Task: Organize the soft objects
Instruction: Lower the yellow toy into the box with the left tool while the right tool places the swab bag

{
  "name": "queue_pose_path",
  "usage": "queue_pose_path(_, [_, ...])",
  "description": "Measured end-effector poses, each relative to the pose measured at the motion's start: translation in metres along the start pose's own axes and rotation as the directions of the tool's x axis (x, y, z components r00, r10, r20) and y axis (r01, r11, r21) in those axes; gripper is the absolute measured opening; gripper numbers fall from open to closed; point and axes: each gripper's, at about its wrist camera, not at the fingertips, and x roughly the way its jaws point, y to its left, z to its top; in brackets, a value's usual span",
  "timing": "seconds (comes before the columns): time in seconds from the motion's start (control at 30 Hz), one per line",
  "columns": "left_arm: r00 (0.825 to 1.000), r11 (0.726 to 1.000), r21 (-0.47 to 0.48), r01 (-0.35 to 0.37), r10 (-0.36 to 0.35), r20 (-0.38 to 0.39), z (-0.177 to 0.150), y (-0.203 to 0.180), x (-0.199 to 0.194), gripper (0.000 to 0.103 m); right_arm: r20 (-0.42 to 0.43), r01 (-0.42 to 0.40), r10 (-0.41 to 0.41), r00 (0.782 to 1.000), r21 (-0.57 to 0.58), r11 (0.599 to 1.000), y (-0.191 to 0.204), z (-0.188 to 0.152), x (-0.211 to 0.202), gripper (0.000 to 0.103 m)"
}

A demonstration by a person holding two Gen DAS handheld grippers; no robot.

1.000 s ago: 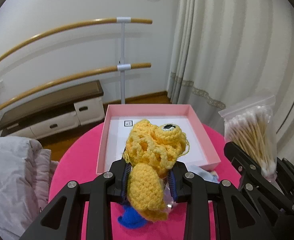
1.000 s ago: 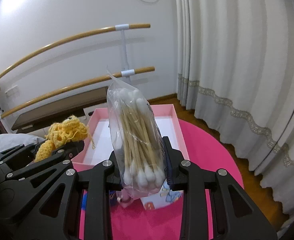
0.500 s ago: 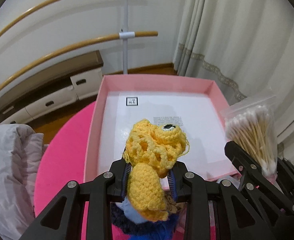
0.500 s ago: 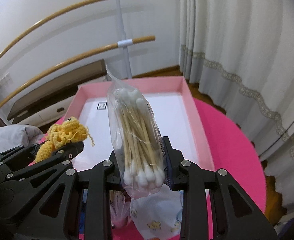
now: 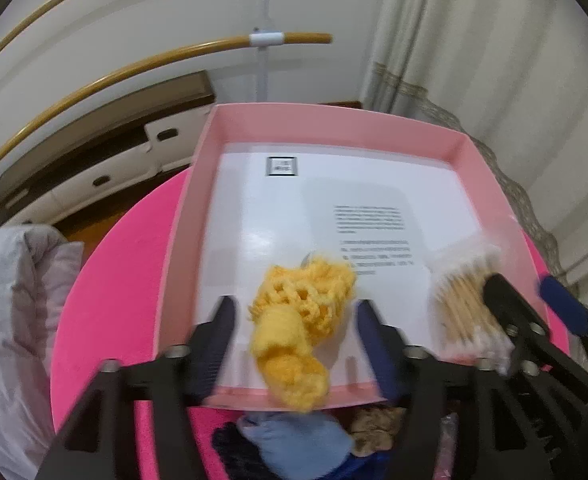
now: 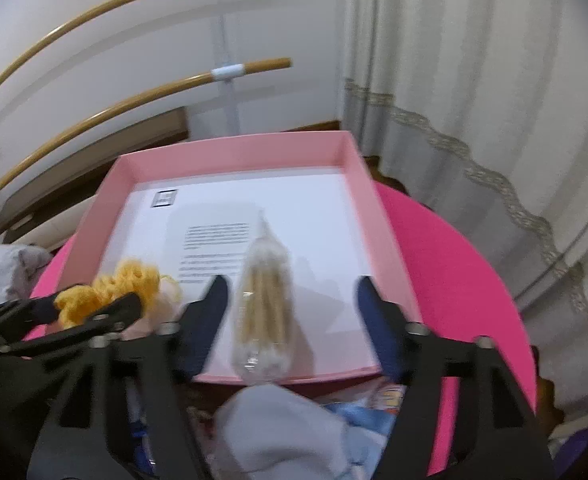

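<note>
My left gripper (image 5: pixel 294 316) hangs over the near edge of the pink box (image 5: pixel 333 120), and its jaws are opening. The yellow crochet piece (image 5: pixel 290 344) sits loose between them, touching neither pad, low over the box's white paper floor. My right gripper (image 6: pixel 292 308) is beside it on the right, jaws also opening. The clear bag of cotton swabs (image 6: pixel 262 308) stands free between its pads, tipped toward the box (image 6: pixel 234 152). The right wrist view shows the crochet piece (image 6: pixel 126 284) at left; the left wrist view shows the swab bag (image 5: pixel 461 308) at right.
The box rests on a round pink table (image 5: pixel 114 280). Blue fabric (image 5: pixel 294 440), a beige scrunchie (image 5: pixel 373 428) and grey cloth (image 6: pixel 274 432) are piled just before the box. A grey quilted garment (image 5: pixel 10 300) lies at left. The curtain (image 6: pixel 473 120) hangs at right.
Both grippers moved forward and down over the box. Each had been shut on its item; both jaws have now spread and the crochet piece and swab bag are let go.
</note>
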Motion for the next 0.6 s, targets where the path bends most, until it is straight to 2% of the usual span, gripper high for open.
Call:
queue_pose_path(0.07, [1.0, 1.0, -0.022, 0.01, -0.01, 0.003, -0.001, 0.007, 0.002, 0.08, -0.001, 0.0, 0.0, 1.0, 0.017, 1.0, -0.008, 0.001, 0.0, 0.083])
queue_pose_path(0.1, [1.0, 0.999, -0.029, 0.014, -0.014, 0.003, -0.001, 0.009, 0.004, 0.081, -0.003, -0.001, 0.001, 1.0, 0.021, 1.0, -0.009, 0.001, 0.0, 0.083])
queue_pose_path(0.3, [1.0, 1.0, -0.019, -0.003, 0.003, 0.017, -0.012, 0.013, -0.004, 0.083, -0.043, 0.014, -0.014, 0.999, 0.006, 1.0, -0.007, -0.001, 0.008, 0.083])
queue_pose_path(0.6, [0.999, 0.999, 0.008, -0.032, 0.032, 0.008, -0.035, 0.009, -0.015, 0.083, -0.045, 0.008, -0.008, 0.999, 0.006, 1.0, -0.006, -0.003, 0.007, 0.083])
